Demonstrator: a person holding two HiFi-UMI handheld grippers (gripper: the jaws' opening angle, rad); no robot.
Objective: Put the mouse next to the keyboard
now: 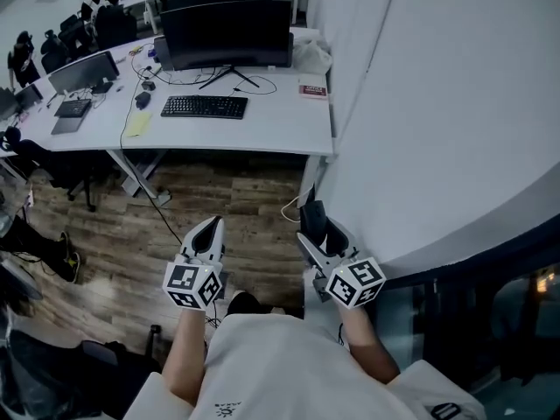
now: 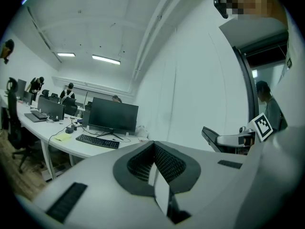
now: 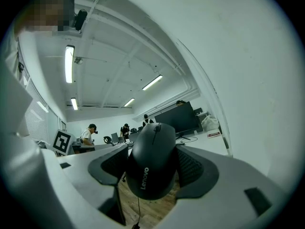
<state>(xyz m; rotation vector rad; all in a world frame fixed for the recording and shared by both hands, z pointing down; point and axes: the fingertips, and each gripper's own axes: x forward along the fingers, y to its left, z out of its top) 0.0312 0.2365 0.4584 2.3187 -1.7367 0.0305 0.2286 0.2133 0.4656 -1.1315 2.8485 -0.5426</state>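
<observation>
Well apart from the keyboard [image 1: 204,106], right claw [image 3: 152,161] tight on the mouse [image 3: 150,175] (seemingly corded), left claw [image 2: 153,163] together

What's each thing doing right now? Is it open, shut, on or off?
Left tool: shut, nothing in it.
Right tool: shut on the mouse.
Mouse: held up off the floor, cord hanging.
Keyboard: lying flat on the desk.
Monitor: screen dark.
</observation>
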